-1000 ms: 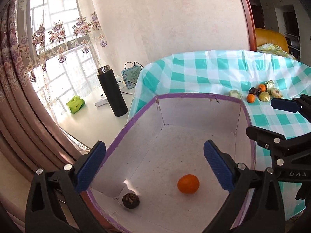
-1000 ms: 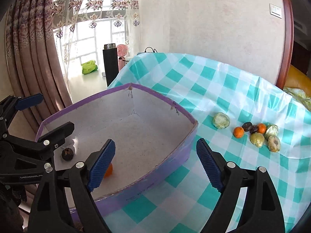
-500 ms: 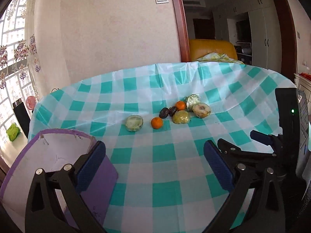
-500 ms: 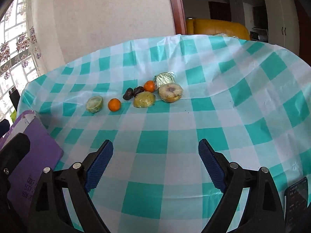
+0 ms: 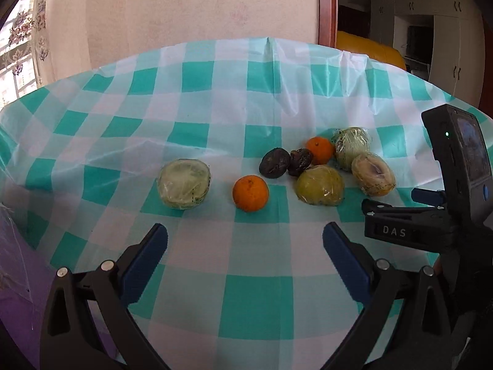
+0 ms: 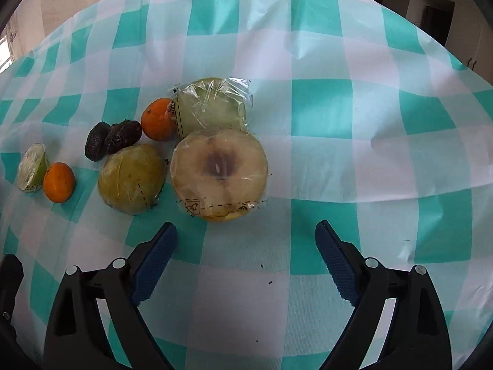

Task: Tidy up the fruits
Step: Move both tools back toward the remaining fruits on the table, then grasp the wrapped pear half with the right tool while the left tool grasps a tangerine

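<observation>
Several fruits lie on the green-checked tablecloth (image 5: 246, 293). In the left wrist view my left gripper (image 5: 245, 252) is open and empty, just short of an orange (image 5: 250, 192), with a wrapped green half fruit (image 5: 184, 183) to its left. Two dark fruits (image 5: 285, 162), a second orange (image 5: 320, 150) and wrapped fruits (image 5: 320, 189) lie further right. In the right wrist view my right gripper (image 6: 246, 252) is open and empty, just short of a wrapped cut apple half (image 6: 219, 169). A wrapped green fruit (image 6: 132, 178) and the second orange (image 6: 157, 123) lie beside it.
The purple box's edge (image 5: 12, 277) shows at the lower left of the left wrist view. The right gripper's body with its camera (image 5: 459, 191) stands at the right of that view. A wall and a doorway lie behind the table.
Both grippers have swung away from the purple box and moved in close to the fruit cluster on the cloth. Both stayed open and empty.
</observation>
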Motion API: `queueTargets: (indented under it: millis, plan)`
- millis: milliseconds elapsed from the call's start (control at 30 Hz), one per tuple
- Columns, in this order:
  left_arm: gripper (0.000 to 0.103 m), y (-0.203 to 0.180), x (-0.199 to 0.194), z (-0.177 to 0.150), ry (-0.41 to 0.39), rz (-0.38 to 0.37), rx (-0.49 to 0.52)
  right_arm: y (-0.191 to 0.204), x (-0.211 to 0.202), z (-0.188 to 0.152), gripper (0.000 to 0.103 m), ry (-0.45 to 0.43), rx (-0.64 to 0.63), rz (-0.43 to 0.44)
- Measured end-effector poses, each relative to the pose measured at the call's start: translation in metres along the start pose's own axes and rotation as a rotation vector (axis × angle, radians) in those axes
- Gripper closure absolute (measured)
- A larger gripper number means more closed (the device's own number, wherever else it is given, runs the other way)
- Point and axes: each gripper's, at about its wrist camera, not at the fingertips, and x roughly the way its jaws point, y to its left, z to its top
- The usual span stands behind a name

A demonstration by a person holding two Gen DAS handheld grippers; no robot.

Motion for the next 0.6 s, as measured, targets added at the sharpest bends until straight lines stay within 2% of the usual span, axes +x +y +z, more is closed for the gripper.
queueTargets:
  millis: [167,267,433,600]
  plan:
    - [0.002,0.014,0.036,0.010,0.105,0.019,-0.090,-0.002,0.017,0.018,0.015,0.015,0.012,0.091]
    - [0.002,0.022,0.052,0.015,0.153,0.012,-0.151,0.000,0.021,0.026,0.024,0.001,0.018,0.093]
    - [0.002,0.027,0.063,0.022,0.159,0.031,-0.175,0.008,0.018,0.026,0.041,-0.026,-0.006,0.114]
    - [0.002,0.014,0.063,0.030,0.142,0.054,-0.126,0.009,0.016,0.030,0.043,-0.032,0.011,0.125]
